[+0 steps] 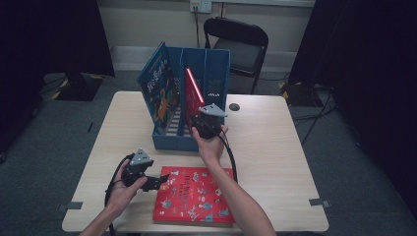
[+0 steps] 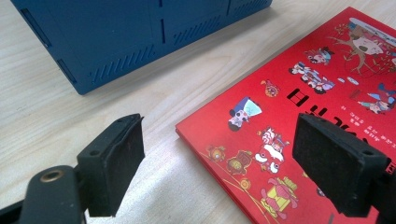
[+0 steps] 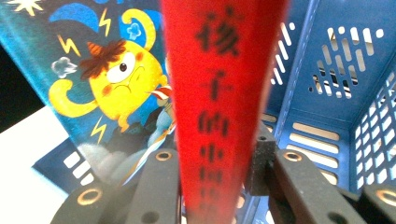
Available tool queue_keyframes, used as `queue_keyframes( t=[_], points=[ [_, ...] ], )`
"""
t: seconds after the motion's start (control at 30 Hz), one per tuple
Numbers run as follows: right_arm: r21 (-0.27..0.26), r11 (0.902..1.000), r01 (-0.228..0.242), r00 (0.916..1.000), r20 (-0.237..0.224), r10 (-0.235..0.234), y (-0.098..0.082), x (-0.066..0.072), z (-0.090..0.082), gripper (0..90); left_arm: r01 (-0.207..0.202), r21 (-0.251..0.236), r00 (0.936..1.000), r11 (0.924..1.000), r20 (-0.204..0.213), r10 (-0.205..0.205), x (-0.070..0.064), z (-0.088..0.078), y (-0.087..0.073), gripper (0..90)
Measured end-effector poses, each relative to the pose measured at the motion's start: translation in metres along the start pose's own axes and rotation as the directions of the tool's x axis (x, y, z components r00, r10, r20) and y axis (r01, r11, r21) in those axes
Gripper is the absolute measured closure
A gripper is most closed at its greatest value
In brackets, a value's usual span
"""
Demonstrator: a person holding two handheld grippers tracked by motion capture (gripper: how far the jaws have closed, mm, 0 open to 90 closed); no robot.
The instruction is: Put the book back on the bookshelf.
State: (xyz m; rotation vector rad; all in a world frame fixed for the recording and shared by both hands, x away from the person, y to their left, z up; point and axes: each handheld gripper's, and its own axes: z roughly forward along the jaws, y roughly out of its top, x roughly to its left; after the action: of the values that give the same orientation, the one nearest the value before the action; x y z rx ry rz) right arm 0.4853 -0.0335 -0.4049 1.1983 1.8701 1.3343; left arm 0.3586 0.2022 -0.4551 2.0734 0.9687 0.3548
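Forearms enter from the near edge of the pale wooden table [image 1: 275,147], largest surface in the scene. At its far middle stands a blue slotted file rack [image 1: 216,73], its compartments open toward the person. Flat on the near middle of the table lies a red picture book [image 1: 194,196], cover up. A blue picture book [image 1: 158,88] with a yellow cartoon figure leans in the rack's left compartment. A thinner red book [image 1: 195,93] stands tilted on edge in the next compartment to the right, spine toward the person. The right gripper [image 1: 204,122], held at the rack's near opening, has that spine between its jaws; in the right gripper view the red book [image 3: 219,107] rises between the two black jaws, which stand narrow and close against it, though whether the pads press on it cannot be told. The left gripper [image 1: 160,182] rests at the left edge of the flat book, jaws wide, one pad over bare table and the other over the red cover [image 2: 299,121].
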Motion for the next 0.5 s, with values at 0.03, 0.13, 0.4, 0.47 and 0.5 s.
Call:
queue_keyframes(
  t=[0.03,0.13,0.4,0.47,0.5],
  points=[
    [0.007,1.0000,-0.003,1.0000,-0.005,0.003,0.000,0.000,-0.002,71.0,-0.001,0.003,1.0000,1.0000,-0.001,0.001,0.000,0.000,0.000,16.5],
    [0.008,1.0000,0.003,0.9998,-0.020,-0.003,-0.001,-0.001,-0.007,70.6,0.002,0.005,1.0000,1.0000,0.001,-0.002,0.001,0.000,0.000,16.5],
    [0.038,0.9989,0.026,0.9975,-0.067,-0.023,-0.012,-0.004,-0.021,71.9,0.002,0.008,1.0000,1.0000,0.004,-0.002,0.000,0.001,0.000,16.5],
    [0.044,0.9987,0.026,0.9972,-0.071,-0.023,-0.013,-0.004,-0.023,71.9,0.002,0.009,1.0000,1.0000,0.004,-0.003,0.000,0.001,0.000,16.5],
    [0.054,0.9981,0.028,0.9969,-0.076,-0.023,-0.019,-0.004,-0.024,71.8,0.002,0.006,1.0000,1.0000,0.010,-0.002,-0.001,0.001,0.000,16.4]
  ],
)
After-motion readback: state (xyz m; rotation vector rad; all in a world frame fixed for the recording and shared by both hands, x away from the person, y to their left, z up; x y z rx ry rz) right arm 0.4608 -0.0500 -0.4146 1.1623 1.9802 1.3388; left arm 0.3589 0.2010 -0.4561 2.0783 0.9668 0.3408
